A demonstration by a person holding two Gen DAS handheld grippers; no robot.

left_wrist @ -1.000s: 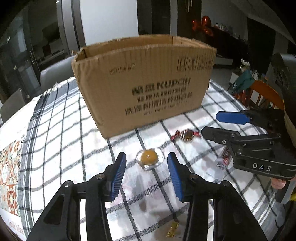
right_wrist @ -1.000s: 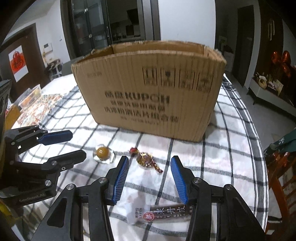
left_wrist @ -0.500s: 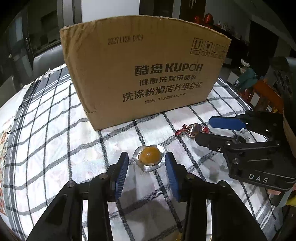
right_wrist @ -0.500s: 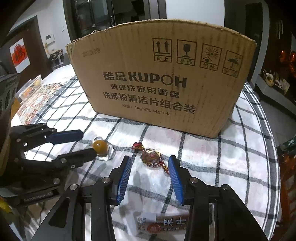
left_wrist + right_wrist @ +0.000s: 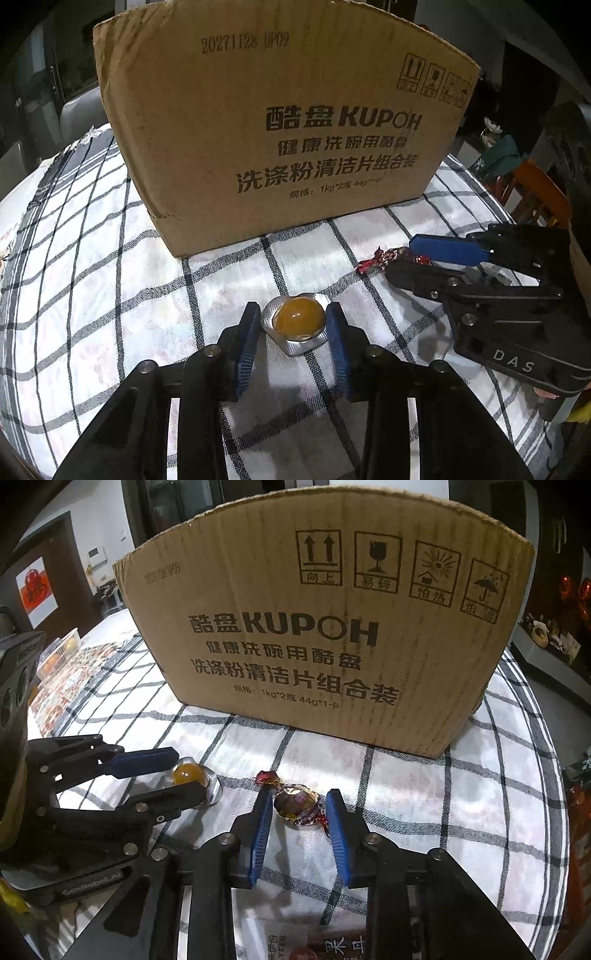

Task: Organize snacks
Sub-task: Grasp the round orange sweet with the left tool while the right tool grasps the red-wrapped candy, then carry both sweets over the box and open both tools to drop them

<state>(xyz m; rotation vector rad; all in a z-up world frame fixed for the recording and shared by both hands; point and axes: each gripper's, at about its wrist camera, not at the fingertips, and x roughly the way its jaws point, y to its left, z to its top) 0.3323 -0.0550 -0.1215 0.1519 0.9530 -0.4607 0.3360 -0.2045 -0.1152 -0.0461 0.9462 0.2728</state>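
An orange jelly cup with a foil rim lies on the checked tablecloth. My left gripper has its blue pads on both sides of it, touching the foil rim. It also shows in the right wrist view. A twist-wrapped candy in red and gold foil lies between the pads of my right gripper, which is narrowly open around it. A large open cardboard box stands just behind both snacks.
A flat snack packet with printed characters lies under my right gripper near the table's front edge. An orange chair stands past the right table edge. A patterned mat lies at the far left.
Both grippers moved down and forward to the table. The left jaws narrowed around the jelly cup and the right jaws narrowed around the twist candy.
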